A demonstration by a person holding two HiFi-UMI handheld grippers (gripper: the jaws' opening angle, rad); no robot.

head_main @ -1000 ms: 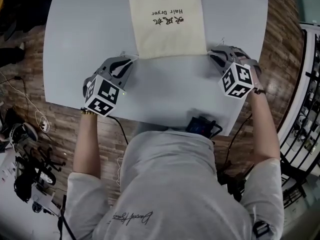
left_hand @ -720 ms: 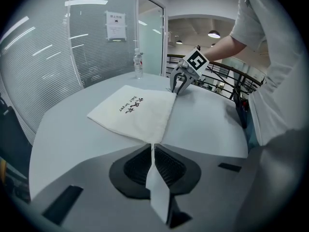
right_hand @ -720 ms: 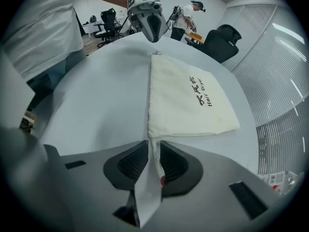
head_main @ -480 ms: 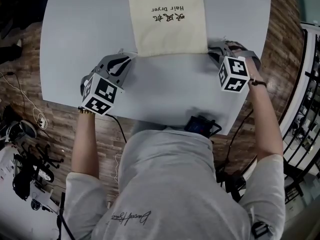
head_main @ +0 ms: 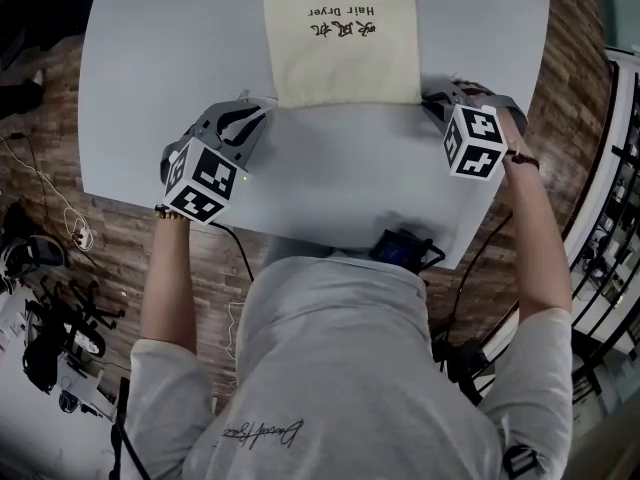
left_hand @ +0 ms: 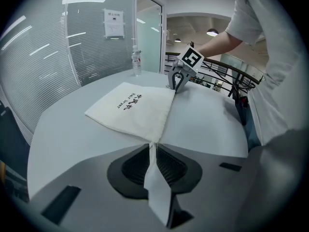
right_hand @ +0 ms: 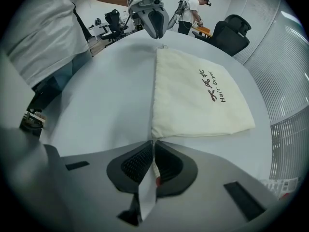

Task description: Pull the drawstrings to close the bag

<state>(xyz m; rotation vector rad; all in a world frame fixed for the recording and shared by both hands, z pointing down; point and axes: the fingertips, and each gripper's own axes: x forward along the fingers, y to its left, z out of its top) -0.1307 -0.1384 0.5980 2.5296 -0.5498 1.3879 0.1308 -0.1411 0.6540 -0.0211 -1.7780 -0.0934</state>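
Here, flat bag (head_main: 340,38), left tool (head_main: 268,104) just loosening on one corner, right tool (head_main: 428,103) pinching the other.

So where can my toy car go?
Bare table between the bag and the black device, and left of the bag. Crowded at the bag's near corners: left gripper, jaws just opening with its corner between, and right gripper.

A cream drawstring bag (head_main: 340,38) carries dark print: the words "Hair Dryer" in Latin letters, set beside a row of three Chinese characters. In the head view this print appears upside down. The person's light T-shirt (head_main: 340,348) bears one line of cursive lettering, too loose and slanted to read. A sheet of paper (left_hand: 114,23) on a glass wall (left_hand: 91,47) holds printed lines that are too small to read.
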